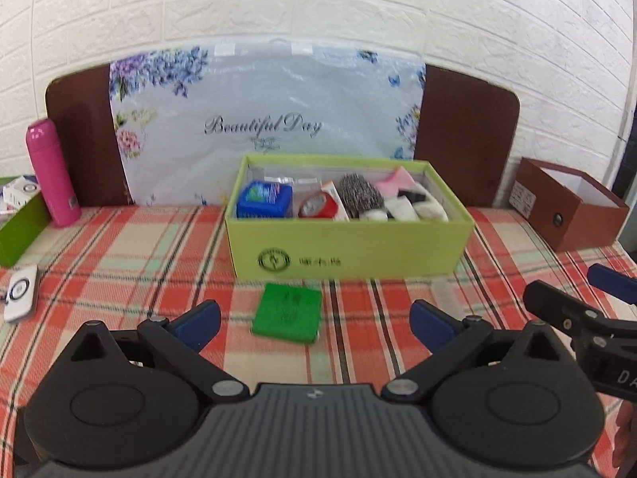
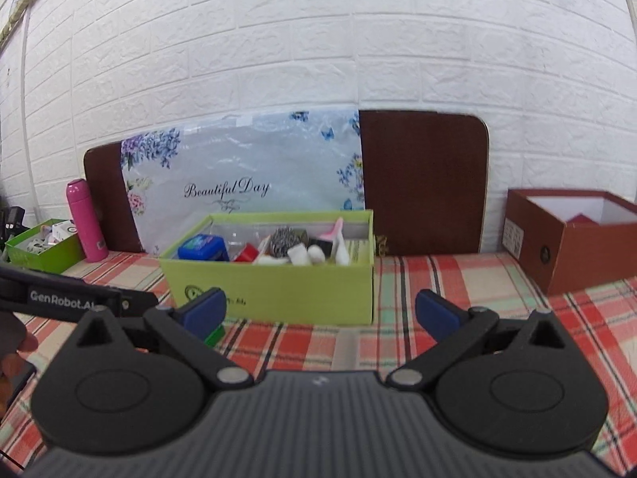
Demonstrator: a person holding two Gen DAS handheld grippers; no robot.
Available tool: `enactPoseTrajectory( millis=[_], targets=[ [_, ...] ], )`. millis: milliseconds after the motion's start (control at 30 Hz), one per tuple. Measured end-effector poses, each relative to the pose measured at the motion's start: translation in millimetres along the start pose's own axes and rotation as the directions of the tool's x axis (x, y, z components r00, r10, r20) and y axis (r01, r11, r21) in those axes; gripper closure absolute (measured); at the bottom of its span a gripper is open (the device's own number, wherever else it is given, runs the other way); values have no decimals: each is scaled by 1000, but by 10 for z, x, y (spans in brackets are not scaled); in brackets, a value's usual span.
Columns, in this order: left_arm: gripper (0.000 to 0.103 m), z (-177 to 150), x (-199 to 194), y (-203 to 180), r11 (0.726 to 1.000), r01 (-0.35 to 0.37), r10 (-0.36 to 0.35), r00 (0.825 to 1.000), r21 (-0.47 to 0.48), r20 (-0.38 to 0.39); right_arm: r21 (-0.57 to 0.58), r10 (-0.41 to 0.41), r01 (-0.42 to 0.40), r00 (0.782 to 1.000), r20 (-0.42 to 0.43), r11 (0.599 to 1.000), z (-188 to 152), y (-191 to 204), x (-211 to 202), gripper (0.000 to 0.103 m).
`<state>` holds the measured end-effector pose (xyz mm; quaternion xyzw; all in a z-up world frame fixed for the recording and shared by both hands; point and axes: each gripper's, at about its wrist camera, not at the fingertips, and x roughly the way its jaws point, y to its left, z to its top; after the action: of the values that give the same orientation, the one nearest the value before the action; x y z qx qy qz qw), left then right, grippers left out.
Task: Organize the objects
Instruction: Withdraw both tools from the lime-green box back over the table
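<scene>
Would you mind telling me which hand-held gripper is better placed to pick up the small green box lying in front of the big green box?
Probably the left hand-held gripper: open, with the small green box centred just ahead. The right hand-held gripper sits off to its side.

White brick-pattern wall point(image 2: 302, 40) behind. Dark brown board point(image 2: 426, 183) leaning against it, partly covered by floral plastic bag point(image 1: 266, 119) printed "Beautiful Day". Red-and-cream plaid cloth point(image 1: 131, 255) underneath everything. Pink flask point(image 1: 49, 171) upright at left, beside the board.
</scene>
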<state>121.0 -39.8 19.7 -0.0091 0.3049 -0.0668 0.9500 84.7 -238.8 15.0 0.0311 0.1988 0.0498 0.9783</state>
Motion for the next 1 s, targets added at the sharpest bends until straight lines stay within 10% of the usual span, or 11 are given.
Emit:
enactPoseTrajectory(
  millis=[1000],
  targets=[
    [0, -377, 672, 405, 998, -23, 16, 993, -66, -118, 0, -103, 105, 979, -177, 995, -807, 109, 7, 0]
  ],
)
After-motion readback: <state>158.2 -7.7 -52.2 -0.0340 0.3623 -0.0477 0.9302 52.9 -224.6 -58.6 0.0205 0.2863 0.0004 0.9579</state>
